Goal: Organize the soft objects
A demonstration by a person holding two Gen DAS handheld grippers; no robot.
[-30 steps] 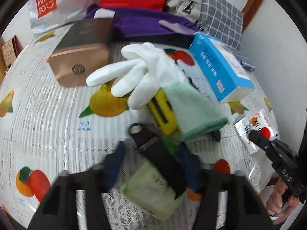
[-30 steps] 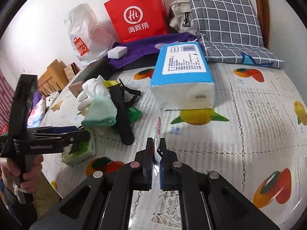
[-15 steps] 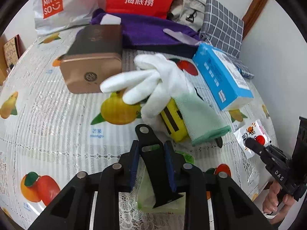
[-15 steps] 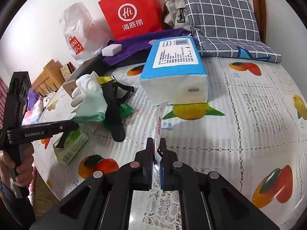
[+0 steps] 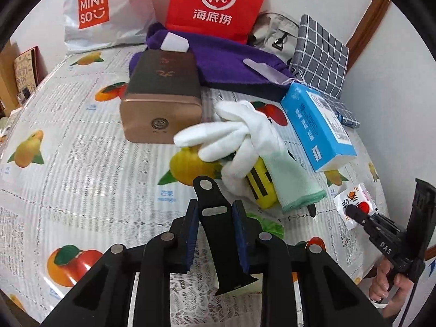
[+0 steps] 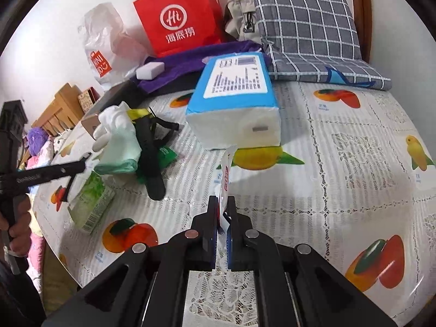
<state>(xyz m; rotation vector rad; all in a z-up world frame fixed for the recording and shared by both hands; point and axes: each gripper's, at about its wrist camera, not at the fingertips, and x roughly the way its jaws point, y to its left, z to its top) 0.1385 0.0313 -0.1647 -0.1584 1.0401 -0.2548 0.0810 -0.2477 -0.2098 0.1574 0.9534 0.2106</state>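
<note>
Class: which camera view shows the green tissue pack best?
The right wrist view: the green tissue pack lies in full sight near the table's edge, under the left gripper. The left wrist view shows none of it that I can tell.

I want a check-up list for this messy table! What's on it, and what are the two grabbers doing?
Surface: tablecloth, fruit print under lace, crowded at the back.
Job's things: white glove lying over a yellow item; blue tissue pack; purple towel; checked cushion.
Clutter: bronze box, green packet, red bag, white plastic bag.
Grippers: left gripper shut on black strap; right gripper shut on sachet.
Cables: nothing seen.
Surroundings: white wall; wooden furniture beside the table.
</note>
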